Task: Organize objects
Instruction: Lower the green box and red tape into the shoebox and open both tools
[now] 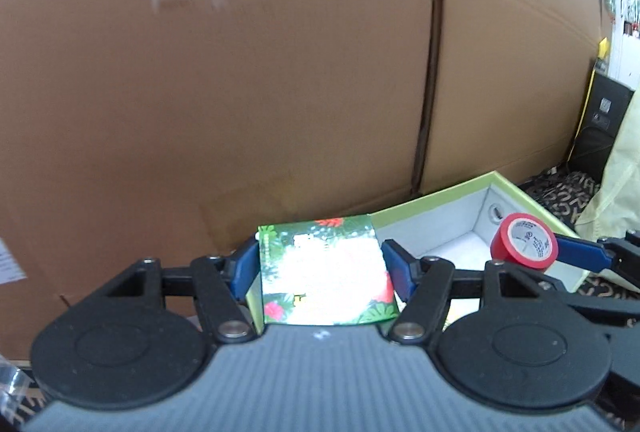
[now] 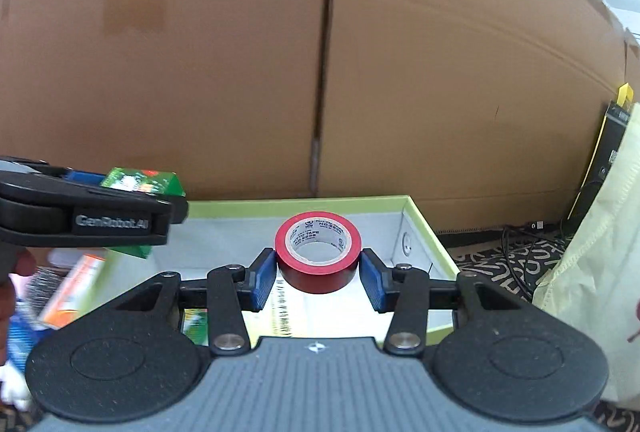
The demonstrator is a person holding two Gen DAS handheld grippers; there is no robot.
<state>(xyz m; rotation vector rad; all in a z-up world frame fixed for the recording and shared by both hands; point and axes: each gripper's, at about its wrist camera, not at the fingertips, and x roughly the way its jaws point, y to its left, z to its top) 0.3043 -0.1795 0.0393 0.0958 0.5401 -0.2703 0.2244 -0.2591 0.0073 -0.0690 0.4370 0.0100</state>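
Observation:
My left gripper [image 1: 320, 264] is shut on a small green box printed with red flowers [image 1: 326, 272], held in the air beside the left wall of a lime-green open box [image 1: 432, 203] with a white inside. In the right wrist view that flower box [image 2: 140, 183] shows at the left, in the left gripper [image 2: 120, 207]. My right gripper [image 2: 318, 272] is shut on a red roll of tape [image 2: 318, 252], held flat over the lime-green box [image 2: 424, 228]. The left wrist view has the red tape [image 1: 524, 242] above the box's right part.
A tall brown cardboard carton [image 1: 240, 71] fills the background right behind the lime-green box. An orange-and-white packet [image 2: 76, 284] and other small items lie blurred at the left. Cables [image 2: 520, 244] on a patterned mat and a pale yellow cloth [image 2: 592, 240] are at the right.

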